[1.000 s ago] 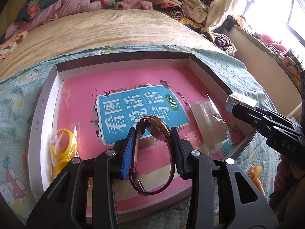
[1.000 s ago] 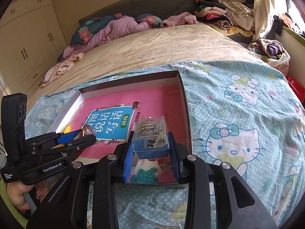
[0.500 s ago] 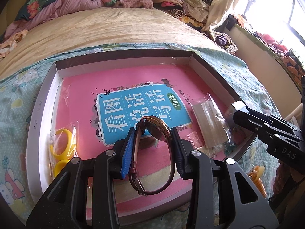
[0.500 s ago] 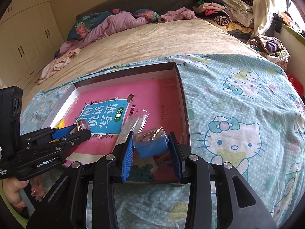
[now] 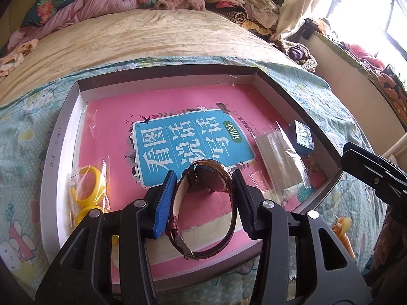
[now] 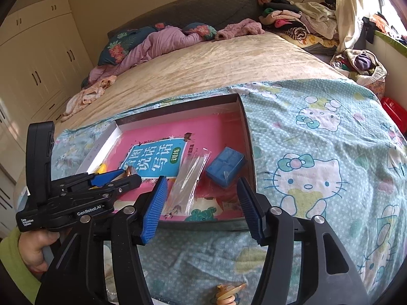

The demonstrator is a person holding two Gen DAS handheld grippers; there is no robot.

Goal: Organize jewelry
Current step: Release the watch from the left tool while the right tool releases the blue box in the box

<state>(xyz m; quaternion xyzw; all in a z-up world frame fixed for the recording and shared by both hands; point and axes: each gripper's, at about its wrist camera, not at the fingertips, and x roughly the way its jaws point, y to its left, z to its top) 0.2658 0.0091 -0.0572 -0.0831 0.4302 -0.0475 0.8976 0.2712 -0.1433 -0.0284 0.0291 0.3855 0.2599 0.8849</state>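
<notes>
Blue case inside tray

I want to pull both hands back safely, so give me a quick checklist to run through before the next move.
1. Blue box lying in the tray, clear of the right gripper: ok.
2. Right fingers opening, nothing between them: ok.
3. Watch between the opening left gripper fingers: pad contact cannot tell.
4. Watch fully resting on the tray floor: cannot tell.
5. Clear bag lying flat beside the box: ok.
6. Yellow rings bagged in the tray: ok.
</notes>
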